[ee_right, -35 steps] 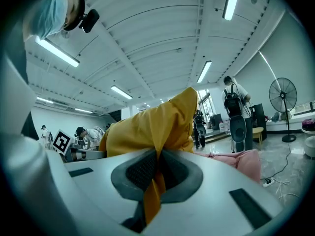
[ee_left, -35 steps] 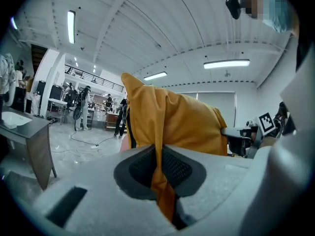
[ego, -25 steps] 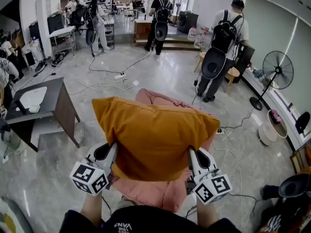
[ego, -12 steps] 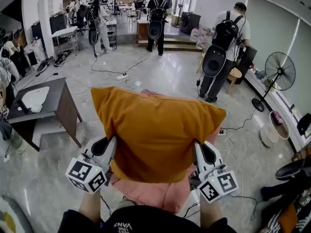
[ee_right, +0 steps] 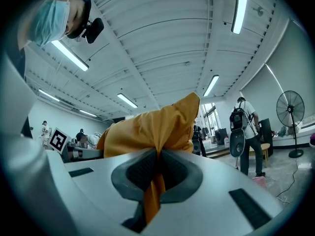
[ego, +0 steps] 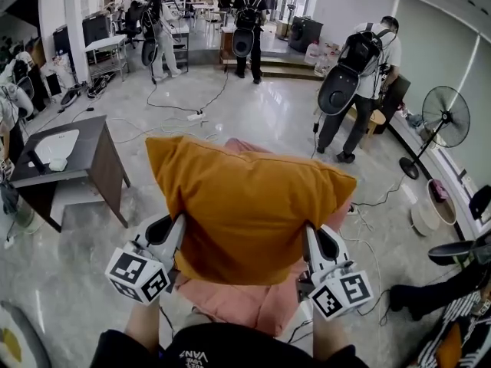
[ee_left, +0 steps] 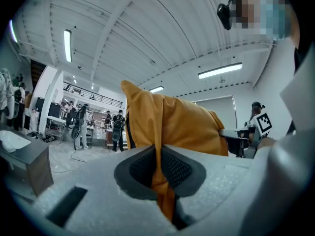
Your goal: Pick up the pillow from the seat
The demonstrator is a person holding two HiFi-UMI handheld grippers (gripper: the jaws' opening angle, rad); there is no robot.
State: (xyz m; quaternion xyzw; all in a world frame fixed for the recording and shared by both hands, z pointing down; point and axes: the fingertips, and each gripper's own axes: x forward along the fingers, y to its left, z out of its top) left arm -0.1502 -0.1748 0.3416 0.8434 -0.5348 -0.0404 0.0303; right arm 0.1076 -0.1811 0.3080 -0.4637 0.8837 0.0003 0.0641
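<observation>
Orange pillow (ego: 245,213) hangs over pink seat (ego: 238,303) on glossy floor (ego: 261,121).

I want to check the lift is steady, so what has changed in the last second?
Almost nothing. The head view has shifted slightly, and the person with the backpack behind has stepped a little. The left gripper and right gripper stay shut on the pillow at its side edges, holding it above the pink seat.
</observation>
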